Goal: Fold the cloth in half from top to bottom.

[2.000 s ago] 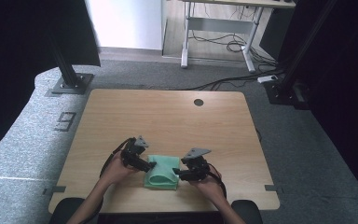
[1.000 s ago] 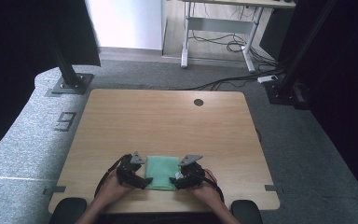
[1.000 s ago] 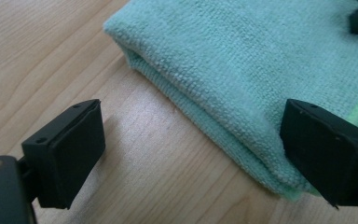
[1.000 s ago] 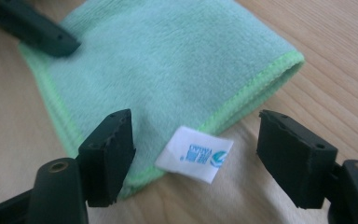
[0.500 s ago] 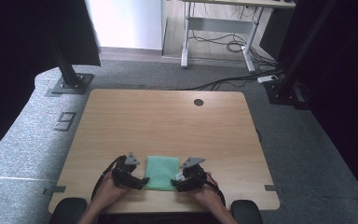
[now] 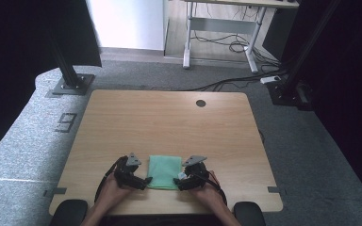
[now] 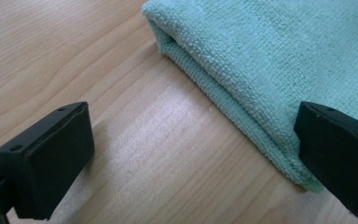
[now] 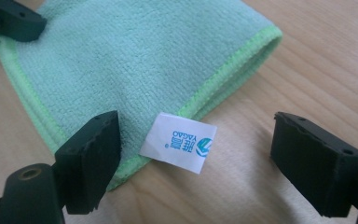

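High view: folded green cloth (image 6: pixel 164 172) flat on the tabletop (image 6: pixel 169 122), near the front edge. Left gripper (image 6: pixel 141 181) just beside its left edge, right gripper (image 6: pixel 183 181) at its right edge. Moved nearer the front edge than two seconds ago, and now let go.

Left gripper view: jaws wide apart, just opened more. Nothing pinched; one jaw over bare wood, the other at the cloth's folded edge.

Right gripper view: jaws apart too, just opening. White tag (image 8: pixel 179 142) loose between them, one jaw over the cloth corner, not squeezing.

Probably means the folding is done, or ready for a new grab.
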Demonstrator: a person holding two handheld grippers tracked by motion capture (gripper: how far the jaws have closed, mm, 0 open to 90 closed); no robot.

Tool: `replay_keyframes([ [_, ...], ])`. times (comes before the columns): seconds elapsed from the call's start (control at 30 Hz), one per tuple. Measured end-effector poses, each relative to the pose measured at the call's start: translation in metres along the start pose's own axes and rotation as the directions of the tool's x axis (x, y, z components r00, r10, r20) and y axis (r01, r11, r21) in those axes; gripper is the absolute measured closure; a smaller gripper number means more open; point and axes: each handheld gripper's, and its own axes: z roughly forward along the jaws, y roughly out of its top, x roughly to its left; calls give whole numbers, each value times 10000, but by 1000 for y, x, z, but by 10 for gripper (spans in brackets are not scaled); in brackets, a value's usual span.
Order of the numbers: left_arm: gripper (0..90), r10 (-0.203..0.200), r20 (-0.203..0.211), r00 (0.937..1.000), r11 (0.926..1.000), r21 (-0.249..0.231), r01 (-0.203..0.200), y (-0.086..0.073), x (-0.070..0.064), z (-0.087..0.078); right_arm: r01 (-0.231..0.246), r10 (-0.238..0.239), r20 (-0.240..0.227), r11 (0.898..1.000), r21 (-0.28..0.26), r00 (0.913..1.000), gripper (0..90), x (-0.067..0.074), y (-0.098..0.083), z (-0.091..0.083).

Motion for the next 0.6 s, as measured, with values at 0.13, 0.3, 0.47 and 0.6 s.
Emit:
replay_keyframes([
  [0.13,0,-92,-106,9999,9999,-40,92,3,1,3,-127,128,141,9999,-69,9998,157,-7,2,2],
  [0.3,0,-149,-125,9998,9999,-53,148,8,3,8,-169,172,189,9997,-151,9997,147,-17,5,5],
  [0.47,0,-197,-158,9997,9998,-68,195,16,8,14,-265,272,287,9993,-262,9992,146,-26,6,8],
  [0.6,0,-226,-172,9996,9997,-77,224,21,12,19,-351,362,338,9989,-320,9988,145,-31,8,9],
])
